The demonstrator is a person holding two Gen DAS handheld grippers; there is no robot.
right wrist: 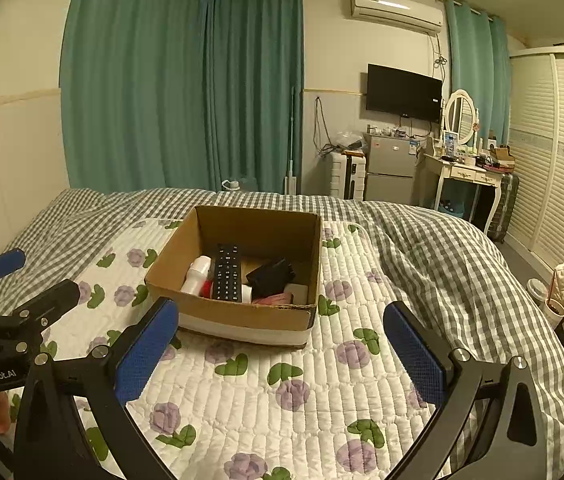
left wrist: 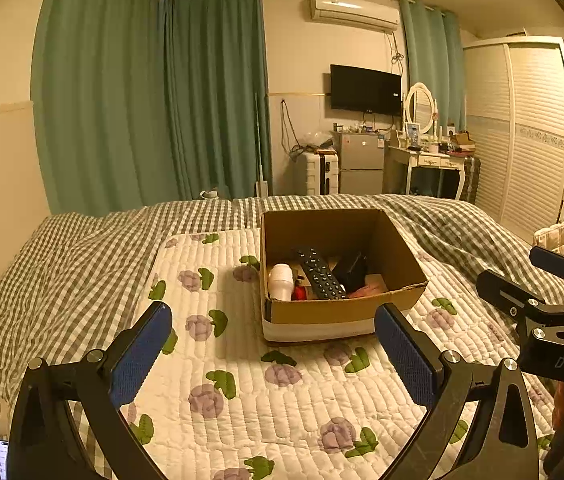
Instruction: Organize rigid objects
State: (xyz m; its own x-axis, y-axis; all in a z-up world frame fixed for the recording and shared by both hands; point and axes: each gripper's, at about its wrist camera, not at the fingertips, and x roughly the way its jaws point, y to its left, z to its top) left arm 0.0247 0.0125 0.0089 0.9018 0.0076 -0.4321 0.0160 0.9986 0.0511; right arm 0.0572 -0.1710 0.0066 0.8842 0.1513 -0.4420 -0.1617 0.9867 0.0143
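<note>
Both the left gripper (left wrist: 273,354) and right gripper (right wrist: 281,354) are hovering wide open, empty, short of the cardboard box (right wrist: 238,318); reaching in risks tipping it on the soft quilted mat (right wrist: 242,400), jumbling the remote (right wrist: 227,273).

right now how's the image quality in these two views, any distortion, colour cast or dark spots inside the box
Left wrist view: strong fisheye bending, black corner vignette, warm yellow cast; the cardboard box interior is shadowed, yet the remote reads clearly. Right wrist view: same curvature, cooler and whiter light; the black item beside the remote loses detail.
</note>
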